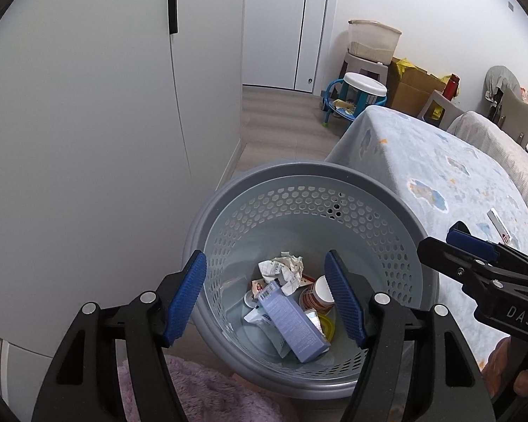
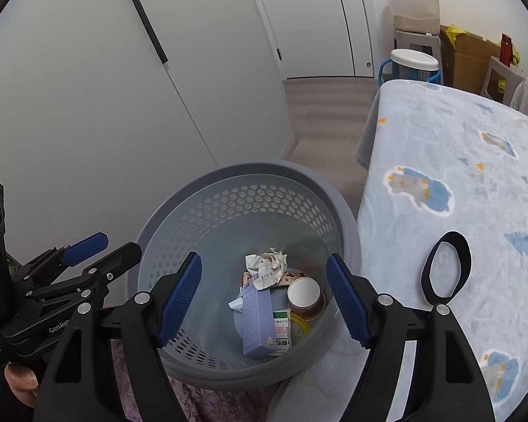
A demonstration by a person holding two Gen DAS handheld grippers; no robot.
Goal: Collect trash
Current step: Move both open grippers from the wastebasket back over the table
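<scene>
The trash — a crumpled paper (image 1: 281, 267), a purple box (image 1: 292, 323) and a jar (image 1: 318, 295) — lies at the bottom of the grey basket (image 1: 309, 179), directly below both hand-held grippers. The left hand-held gripper (image 1: 267, 299) and the right hand-held gripper (image 2: 264, 302) hang over its rim, jaws spread and empty. A blue-patterned bed (image 2: 450, 161) lies to their right, a white wardrobe (image 1: 88, 123) to their left.
</scene>
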